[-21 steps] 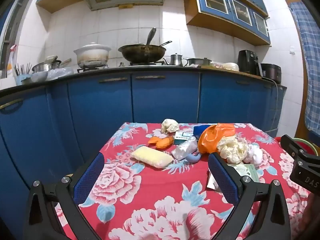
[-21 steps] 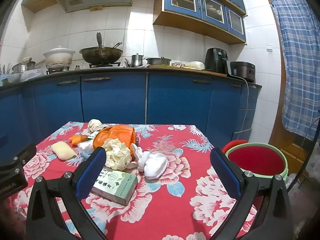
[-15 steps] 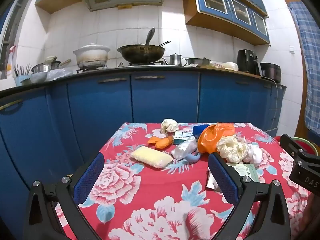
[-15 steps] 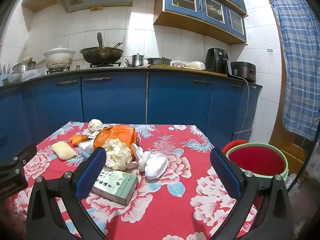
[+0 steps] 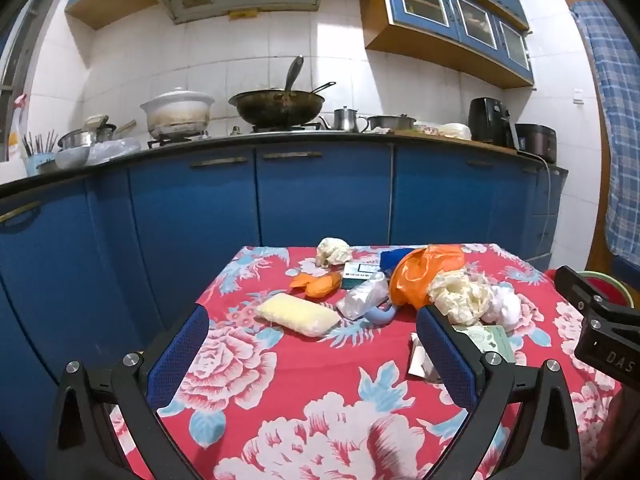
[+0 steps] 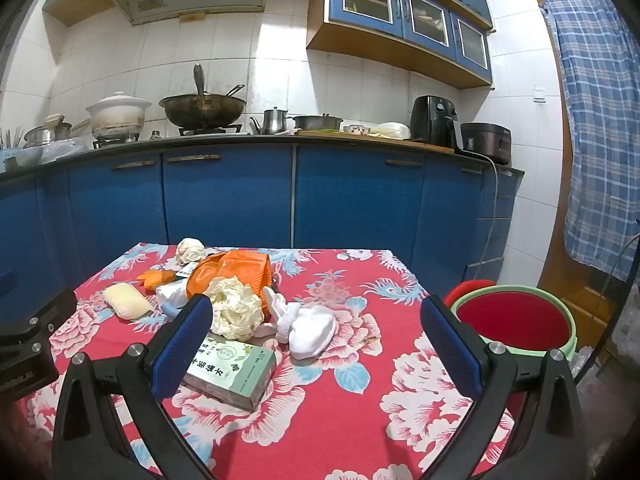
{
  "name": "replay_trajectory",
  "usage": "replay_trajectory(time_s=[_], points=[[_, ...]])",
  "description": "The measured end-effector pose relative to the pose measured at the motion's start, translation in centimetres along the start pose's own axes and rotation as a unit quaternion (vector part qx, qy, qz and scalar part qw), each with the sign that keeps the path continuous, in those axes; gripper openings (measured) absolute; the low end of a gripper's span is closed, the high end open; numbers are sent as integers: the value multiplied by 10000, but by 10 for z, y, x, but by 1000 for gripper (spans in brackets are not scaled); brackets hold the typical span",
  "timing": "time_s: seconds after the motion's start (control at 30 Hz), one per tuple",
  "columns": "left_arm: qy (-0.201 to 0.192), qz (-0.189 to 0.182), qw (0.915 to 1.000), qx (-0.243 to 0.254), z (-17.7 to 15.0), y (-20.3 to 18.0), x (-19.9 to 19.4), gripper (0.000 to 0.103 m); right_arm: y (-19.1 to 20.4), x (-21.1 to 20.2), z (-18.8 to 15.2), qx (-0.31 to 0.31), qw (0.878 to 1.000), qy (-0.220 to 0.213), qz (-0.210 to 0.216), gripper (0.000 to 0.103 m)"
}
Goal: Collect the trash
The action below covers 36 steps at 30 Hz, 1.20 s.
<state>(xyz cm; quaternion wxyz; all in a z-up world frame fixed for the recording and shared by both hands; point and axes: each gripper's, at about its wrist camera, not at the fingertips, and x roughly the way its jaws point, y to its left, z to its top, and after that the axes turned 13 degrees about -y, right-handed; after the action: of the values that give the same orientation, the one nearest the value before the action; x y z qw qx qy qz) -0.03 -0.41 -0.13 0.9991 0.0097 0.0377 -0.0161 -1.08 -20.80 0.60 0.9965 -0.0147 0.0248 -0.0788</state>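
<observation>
Trash lies in a heap on a red floral tablecloth (image 5: 320, 392): a yellow sponge (image 5: 297, 314), orange peel (image 5: 318, 284), an orange plastic bag (image 5: 424, 272), crumpled cream paper (image 6: 235, 312), white tissue wads (image 6: 310, 326), a green-white carton (image 6: 230, 372) and a clear wrapper (image 5: 362, 298). My left gripper (image 5: 312, 356) is open and empty, over the near table in front of the sponge. My right gripper (image 6: 316, 344) is open and empty, with its left finger over the carton. A green bin with a red liner (image 6: 514, 316) stands right of the table.
Blue kitchen cabinets (image 5: 320, 200) run behind the table, with a wok (image 5: 276, 106), pots and appliances on the counter. A checked curtain (image 6: 600, 120) hangs at a doorway on the right. Another crumpled paper ball (image 5: 332, 251) lies at the table's far edge.
</observation>
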Motion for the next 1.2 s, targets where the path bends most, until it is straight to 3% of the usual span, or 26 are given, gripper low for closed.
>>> replay_trajectory(time_s=[1.2], points=[[16,44,10000,-48,1,3,-1,103,3,-1,-1,-9,10000,-1,23,102]])
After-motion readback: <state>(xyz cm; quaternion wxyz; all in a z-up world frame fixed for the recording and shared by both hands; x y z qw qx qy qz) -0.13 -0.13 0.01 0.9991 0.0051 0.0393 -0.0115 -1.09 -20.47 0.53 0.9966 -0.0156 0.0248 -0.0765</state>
